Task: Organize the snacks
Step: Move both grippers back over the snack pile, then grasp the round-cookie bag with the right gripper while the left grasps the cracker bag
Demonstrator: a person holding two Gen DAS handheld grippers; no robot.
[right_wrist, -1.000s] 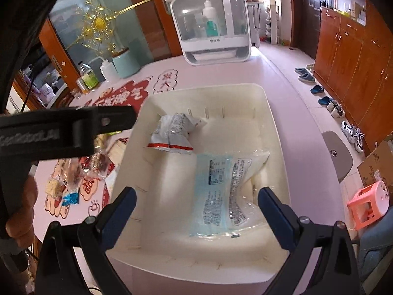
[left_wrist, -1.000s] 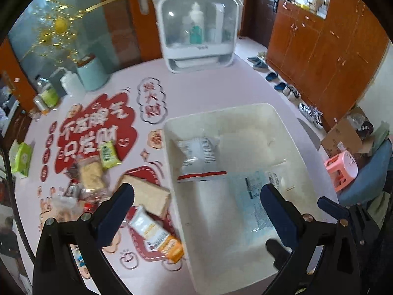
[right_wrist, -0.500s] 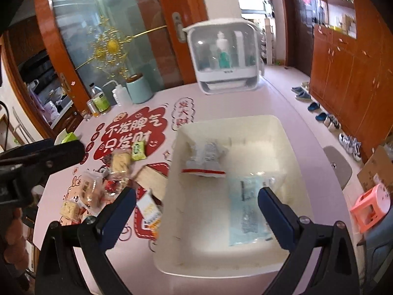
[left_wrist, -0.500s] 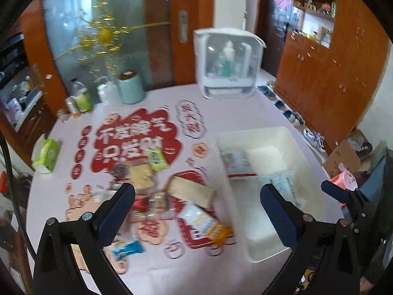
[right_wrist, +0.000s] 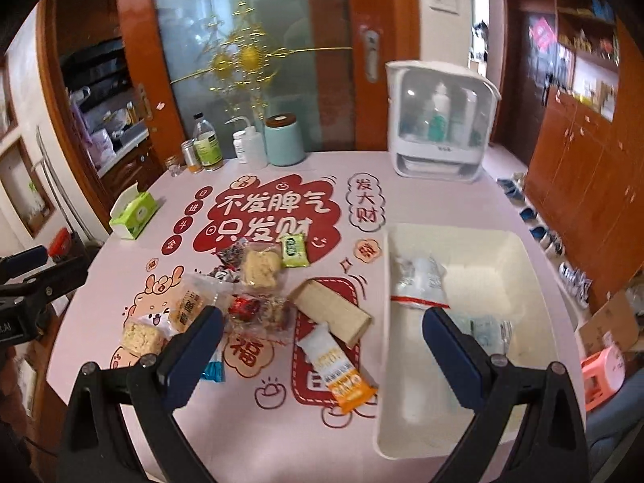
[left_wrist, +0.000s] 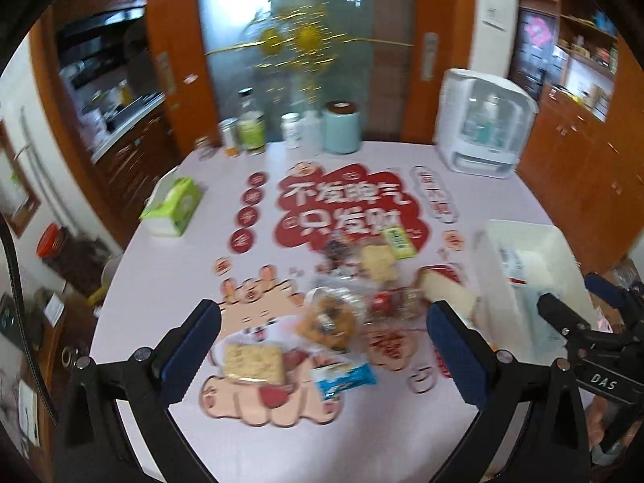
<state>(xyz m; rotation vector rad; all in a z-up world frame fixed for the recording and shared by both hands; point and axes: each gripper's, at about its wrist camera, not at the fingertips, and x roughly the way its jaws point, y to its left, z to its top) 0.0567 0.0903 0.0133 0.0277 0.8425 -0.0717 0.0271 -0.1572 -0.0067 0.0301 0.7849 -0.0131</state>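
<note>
Far left on the pink surface [right_wrist: 442, 201]: green tissue box [right_wrist: 135, 215], lying apart from everything else. Left gripper [left_wrist: 322, 338] spread wide, holding nothing, hovering over the snack pile's near edge. Between its fingers [left_wrist: 189, 346]: pale rice-crisp bar [left_wrist: 253, 360], round cookie in clear wrap [left_wrist: 328, 320], blue-and-white packet [left_wrist: 344, 378] nearest the camera. Middle of the surface: green packet [right_wrist: 294, 249], tan wrapped block [right_wrist: 332, 314], white-and-orange bar [right_wrist: 340, 374] just left of the bin. Right gripper [right_wrist: 322, 346] likewise wide open and empty, above the pile's right side and the bin rim. Far right: white bin [right_wrist: 519, 249] with a red-striped clear bag [right_wrist: 418, 281] and a pale blue packet [right_wrist: 485, 332] inside.
</note>
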